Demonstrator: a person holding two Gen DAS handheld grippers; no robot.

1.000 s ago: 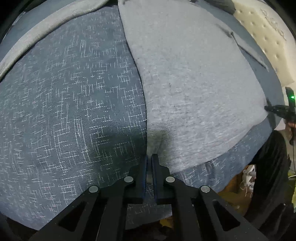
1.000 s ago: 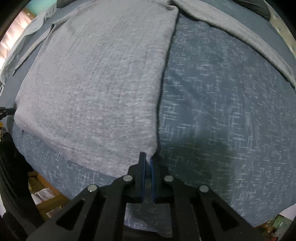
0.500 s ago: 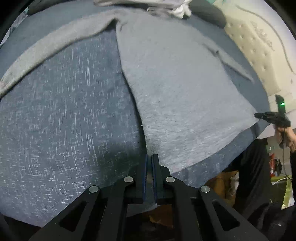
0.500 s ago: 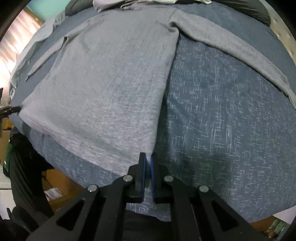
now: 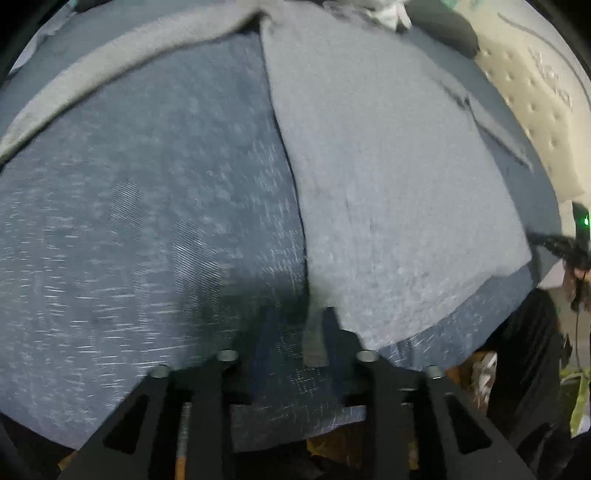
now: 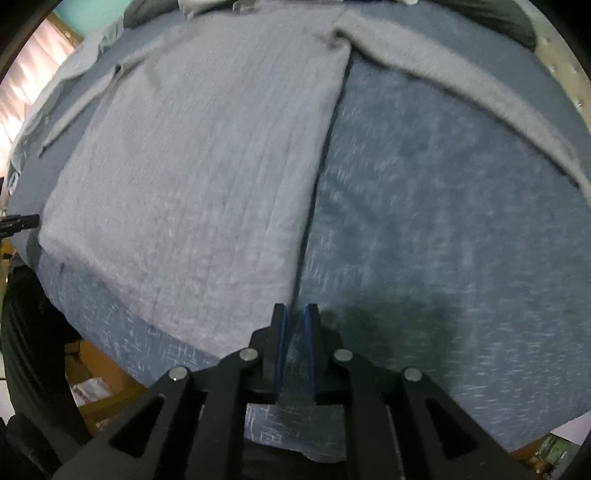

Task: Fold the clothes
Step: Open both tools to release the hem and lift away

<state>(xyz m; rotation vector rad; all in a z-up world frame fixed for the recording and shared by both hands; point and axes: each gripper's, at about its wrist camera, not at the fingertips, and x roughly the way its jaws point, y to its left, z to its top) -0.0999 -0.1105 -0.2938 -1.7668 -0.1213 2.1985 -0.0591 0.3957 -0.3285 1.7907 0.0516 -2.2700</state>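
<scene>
A grey long-sleeve top [image 5: 388,177] lies spread flat on the blue flecked bedsheet [image 5: 147,221]. Its left sleeve [image 5: 110,62] stretches out sideways. My left gripper [image 5: 297,325] stands open at the hem's left corner, and a strip of grey cloth [image 5: 314,339] still lies between its fingers. In the right wrist view the top [image 6: 207,184] fills the left half, and its other sleeve [image 6: 461,85] runs to the right. My right gripper [image 6: 294,314] is open a little just below the hem's right corner, with only sheet [image 6: 443,240] between its blue pads.
A cream tufted headboard [image 5: 535,92] and a dark pillow [image 5: 443,29] bound the far side. A person's dark clothing [image 5: 524,350] stands at the bed's near edge. Boxes and clutter [image 6: 96,369] sit on the floor below. A pink curtain [image 6: 29,85] hangs at the left.
Both grippers were shut on the hem corners and have now opened, the left one wider. Both have drawn back along the bed, so more of the top and sleeves shows.
</scene>
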